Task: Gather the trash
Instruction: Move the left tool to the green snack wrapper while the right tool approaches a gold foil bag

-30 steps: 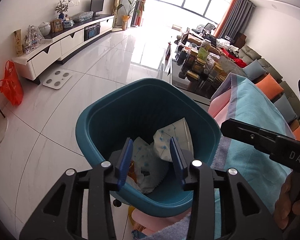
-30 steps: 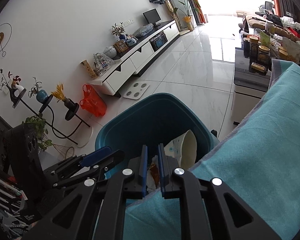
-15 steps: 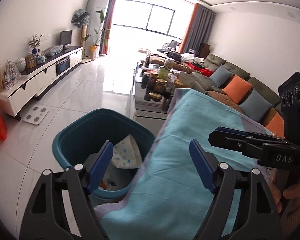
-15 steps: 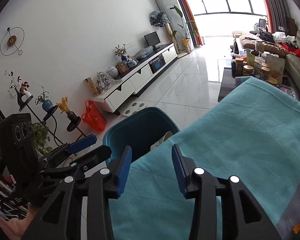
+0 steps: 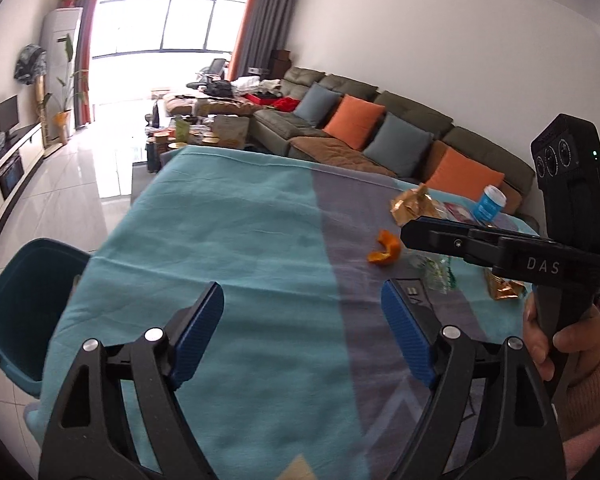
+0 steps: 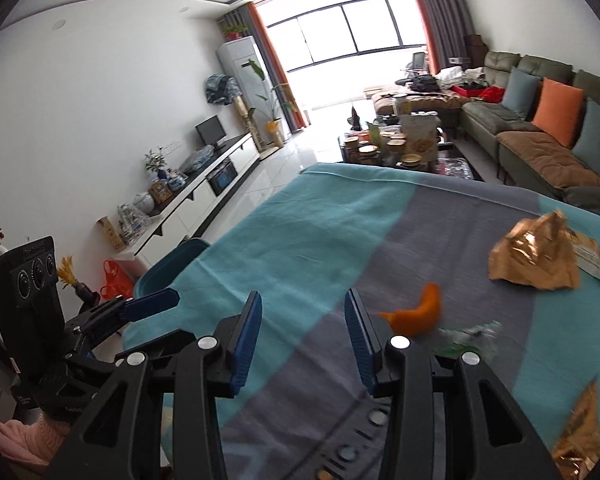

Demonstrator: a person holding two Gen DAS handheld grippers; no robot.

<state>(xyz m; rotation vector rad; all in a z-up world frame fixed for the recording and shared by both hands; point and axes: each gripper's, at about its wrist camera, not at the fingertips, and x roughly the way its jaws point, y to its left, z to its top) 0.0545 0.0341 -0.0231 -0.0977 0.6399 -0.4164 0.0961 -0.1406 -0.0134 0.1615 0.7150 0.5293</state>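
Both grippers hang over the near end of the cloth-covered table, and both are empty. The left gripper (image 5: 302,332) has its blue pads spread wide, nothing between them. The right gripper (image 6: 304,340) is open too, a bit narrower, tilted toward the litter on the right.

Just past the right gripper's right finger lies an orange peel (image 6: 418,314), curled on the grey stripe of the tablecloth (image 5: 228,232). Touching or nearly touching it on the near side is a crumpled clear wrapper (image 6: 470,334). Farther right sits a large gold foil bag (image 6: 536,258), and another gold scrap (image 6: 576,436) lies at the near right edge. A blue-lidded cup (image 5: 489,204) stands by the far right edge.

The teal bin (image 5: 24,312) waits on the floor off the table's left side; its contents are hidden from here.

So I'd judge the job partway: the left half of the table looks clean, while four or five pieces remain on the right. The peel seems the nearest next pick.
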